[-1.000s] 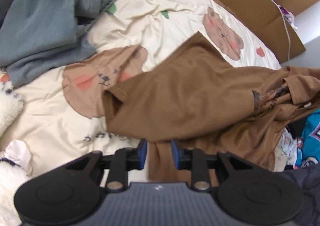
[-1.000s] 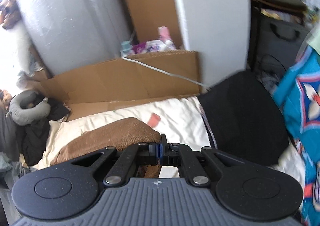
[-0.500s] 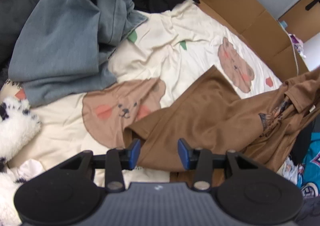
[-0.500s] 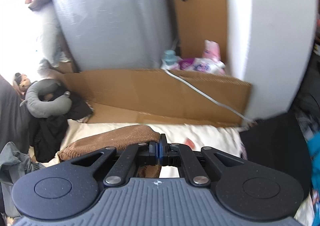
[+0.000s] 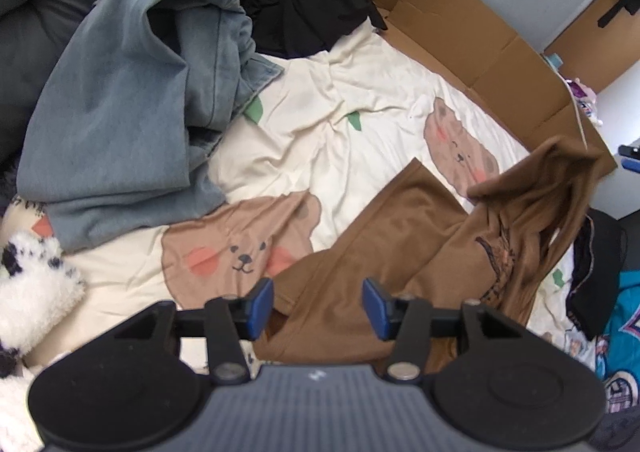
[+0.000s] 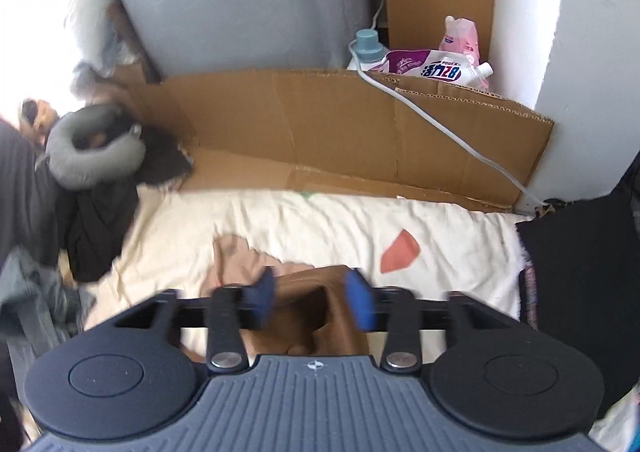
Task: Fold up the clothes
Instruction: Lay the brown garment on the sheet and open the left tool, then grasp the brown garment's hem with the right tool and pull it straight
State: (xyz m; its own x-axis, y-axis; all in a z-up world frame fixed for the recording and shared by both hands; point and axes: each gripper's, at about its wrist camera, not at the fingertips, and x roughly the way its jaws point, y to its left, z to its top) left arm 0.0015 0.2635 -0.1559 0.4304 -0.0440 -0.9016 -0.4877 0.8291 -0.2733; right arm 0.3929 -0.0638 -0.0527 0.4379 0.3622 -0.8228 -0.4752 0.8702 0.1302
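A brown shirt lies crumpled on the cream bear-print sheet. Its right end stands raised in a peak. My left gripper is open just above the shirt's near hem, blue pads wide apart and holding nothing. In the right wrist view, my right gripper is open and motion-blurred. A fold of the brown shirt sits loose between and below its fingers, over the sheet.
A grey-blue garment pile and black clothes fill the far left. Cardboard lines the bed's far edge. A fluffy white toy lies near left and teal cloth near right. A neck pillow, detergent pouches, a cable and black fabric surround the sheet.
Both grippers have opened. The right one was shut on the brown shirt and has let it go. The left one widened and drew back from the hem.
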